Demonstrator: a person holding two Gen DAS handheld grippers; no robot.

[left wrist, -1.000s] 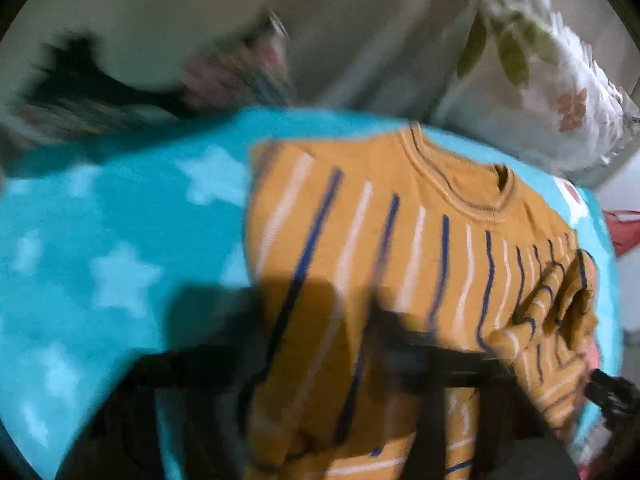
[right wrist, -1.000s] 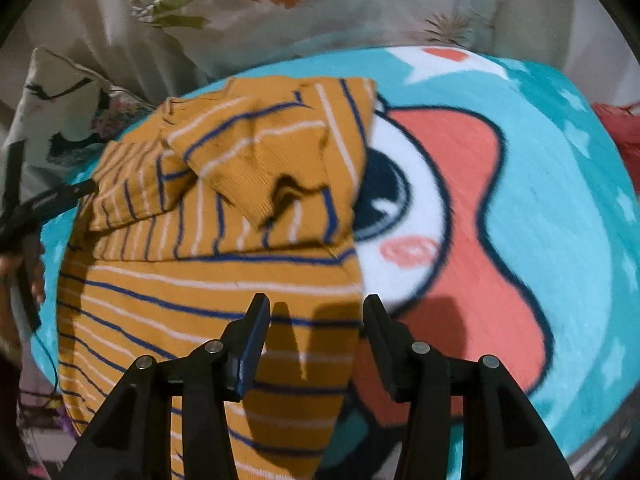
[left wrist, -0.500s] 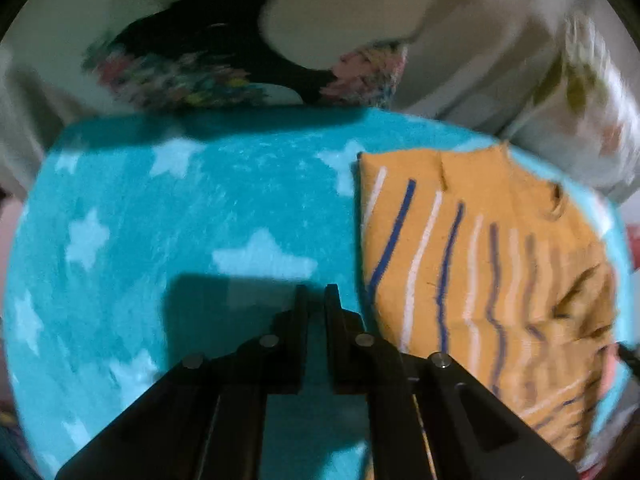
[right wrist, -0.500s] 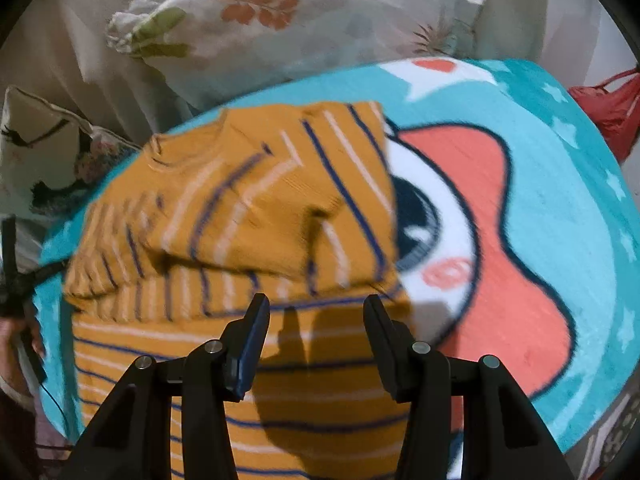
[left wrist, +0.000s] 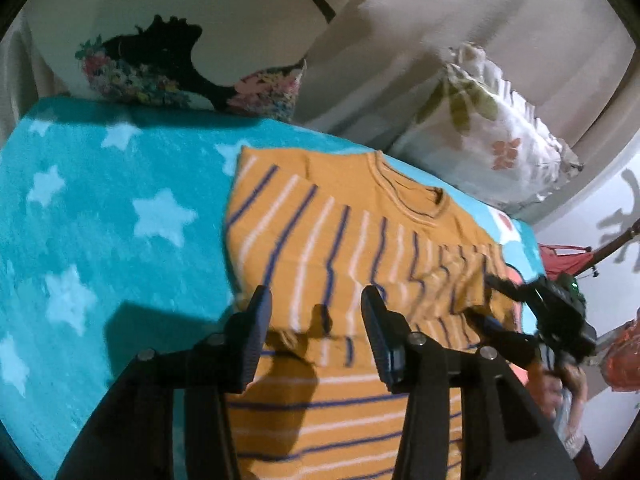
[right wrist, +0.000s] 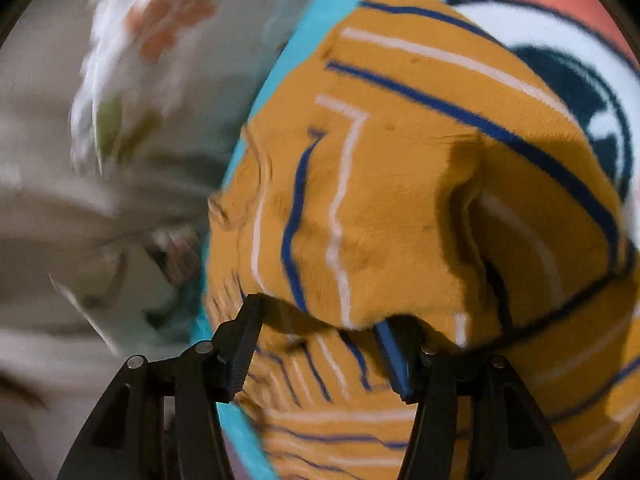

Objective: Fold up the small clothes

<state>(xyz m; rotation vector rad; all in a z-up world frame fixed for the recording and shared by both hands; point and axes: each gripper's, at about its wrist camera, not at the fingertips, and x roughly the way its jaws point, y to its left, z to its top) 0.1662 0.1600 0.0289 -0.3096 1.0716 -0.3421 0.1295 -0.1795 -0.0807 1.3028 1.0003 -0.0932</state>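
Observation:
An orange sweater with blue and white stripes lies on a turquoise star blanket, collar at the far end, both sleeves folded in over the body. My left gripper is open and empty, just above the folded left sleeve's lower edge. My right gripper is open, close over the folded right sleeve, whose edge lies between its jaws. It also shows in the left wrist view at the sweater's right side.
A flowered pillow with a black figure and a white leaf-print pillow lean against the beige wall beyond the blanket. The blanket has an orange and white cartoon print to the right. Red items sit off the right edge.
My left gripper opened and swung right from the bare blanket to over the sweater. My right gripper moved forward and down, close onto the folded sleeve, turning left.

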